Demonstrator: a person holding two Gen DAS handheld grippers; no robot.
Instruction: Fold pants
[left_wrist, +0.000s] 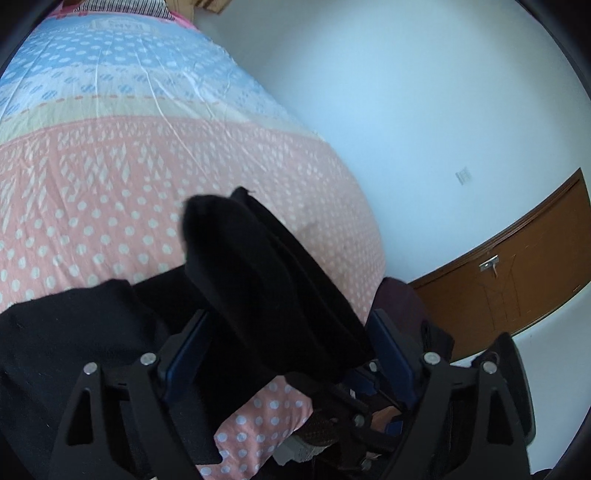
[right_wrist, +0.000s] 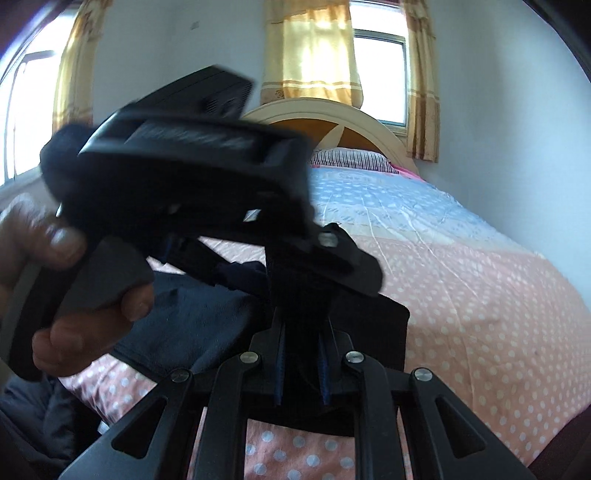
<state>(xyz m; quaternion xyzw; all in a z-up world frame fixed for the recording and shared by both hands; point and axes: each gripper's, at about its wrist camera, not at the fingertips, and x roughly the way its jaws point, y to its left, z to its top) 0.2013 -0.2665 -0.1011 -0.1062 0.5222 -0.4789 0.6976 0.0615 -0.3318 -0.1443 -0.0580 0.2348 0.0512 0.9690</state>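
Black pants (right_wrist: 207, 314) lie on a dotted pink-and-blue bedspread (right_wrist: 480, 295), one edge pinched between the narrowed fingers of the right gripper (right_wrist: 301, 354); the left gripper (left_wrist: 288, 332), spread wide around a lifted fold, hangs above, gripped by a bare hand (right_wrist: 62, 295)

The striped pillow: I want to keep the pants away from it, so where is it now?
The striped pillow lies at the head of the bed in the right wrist view, below the cream wooden headboard, beyond the blue dotted bedsheet band.
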